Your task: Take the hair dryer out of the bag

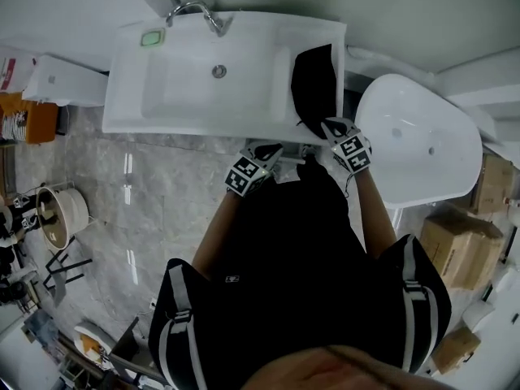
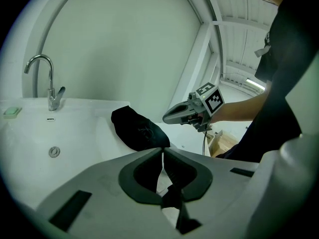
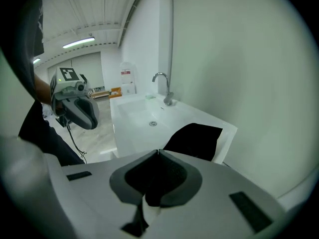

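A small green pad (image 1: 152,36) is sitting on the back left corner of a white rectangular sink (image 1: 130,88), and a curved chrome faucet (image 1: 197,10) is standing at the middle of its back rim, arching over the basin. The left gripper (image 1: 268,146) is hanging just off the sink's front edge, angled down toward it; its jaws are pressing together with nothing between them. A black fabric bag (image 1: 314,84) is lying on the flat ledge at the sink's right end, stretching from the back rim toward the front edge. The hair dryer is not showing outside the bag. The bag's near end seems to be the open one, though the dark cloth is making that hard to read. The right gripper (image 1: 331,126) is pointing down at that near end, just beside it, with its jaws closed and empty. Farther right, a white oval bathtub (image 1: 422,145) is standing apart from the sink, with brown cardboard boxes (image 1: 455,246) sitting on the floor near it.
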`<move>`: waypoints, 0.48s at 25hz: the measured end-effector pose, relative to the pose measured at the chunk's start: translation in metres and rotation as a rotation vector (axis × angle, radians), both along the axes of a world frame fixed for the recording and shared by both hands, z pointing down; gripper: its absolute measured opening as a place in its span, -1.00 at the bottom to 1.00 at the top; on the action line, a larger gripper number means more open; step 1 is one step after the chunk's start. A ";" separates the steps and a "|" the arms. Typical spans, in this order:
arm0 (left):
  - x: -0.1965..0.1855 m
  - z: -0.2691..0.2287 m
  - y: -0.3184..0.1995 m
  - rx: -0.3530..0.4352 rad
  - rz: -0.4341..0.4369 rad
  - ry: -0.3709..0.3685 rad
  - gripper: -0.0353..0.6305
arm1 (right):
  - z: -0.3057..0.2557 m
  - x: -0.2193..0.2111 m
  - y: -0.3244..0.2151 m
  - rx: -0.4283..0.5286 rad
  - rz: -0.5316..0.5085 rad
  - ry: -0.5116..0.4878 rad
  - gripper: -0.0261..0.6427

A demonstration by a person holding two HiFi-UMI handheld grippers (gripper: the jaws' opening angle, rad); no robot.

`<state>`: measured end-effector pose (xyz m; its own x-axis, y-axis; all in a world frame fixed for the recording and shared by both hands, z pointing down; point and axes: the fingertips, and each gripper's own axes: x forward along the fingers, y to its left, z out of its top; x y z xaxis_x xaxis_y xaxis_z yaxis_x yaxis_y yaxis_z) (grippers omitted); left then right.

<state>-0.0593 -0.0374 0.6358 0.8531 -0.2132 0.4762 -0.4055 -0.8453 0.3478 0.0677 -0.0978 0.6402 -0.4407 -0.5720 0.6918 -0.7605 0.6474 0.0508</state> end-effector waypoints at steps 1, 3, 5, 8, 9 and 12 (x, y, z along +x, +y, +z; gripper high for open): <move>0.008 -0.001 -0.005 -0.001 -0.009 -0.002 -0.83 | 0.002 0.005 -0.008 -0.004 -0.009 0.009 -0.74; 0.024 -0.002 -0.016 -0.005 -0.027 -0.003 -0.83 | 0.008 0.017 -0.023 -0.006 -0.043 0.064 -0.74; 0.037 -0.003 -0.025 -0.005 -0.044 -0.013 -0.83 | 0.020 0.028 -0.039 0.003 -0.099 0.165 -0.72; 0.053 -0.002 -0.034 -0.005 -0.079 -0.034 -0.83 | 0.035 0.038 -0.059 0.001 -0.147 0.238 -0.50; 0.058 0.000 -0.036 -0.010 -0.094 -0.037 -0.83 | 0.040 0.040 -0.065 -0.003 -0.157 0.239 -0.47; 0.073 0.007 -0.042 -0.033 -0.144 -0.052 -0.83 | 0.060 0.040 -0.077 -0.049 -0.216 0.241 -0.34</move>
<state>0.0138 -0.0790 0.6423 0.7885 -0.3150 0.5282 -0.5401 -0.7655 0.3498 0.1075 -0.1746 0.7004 -0.3684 -0.4464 0.8155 -0.5747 0.7988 0.1777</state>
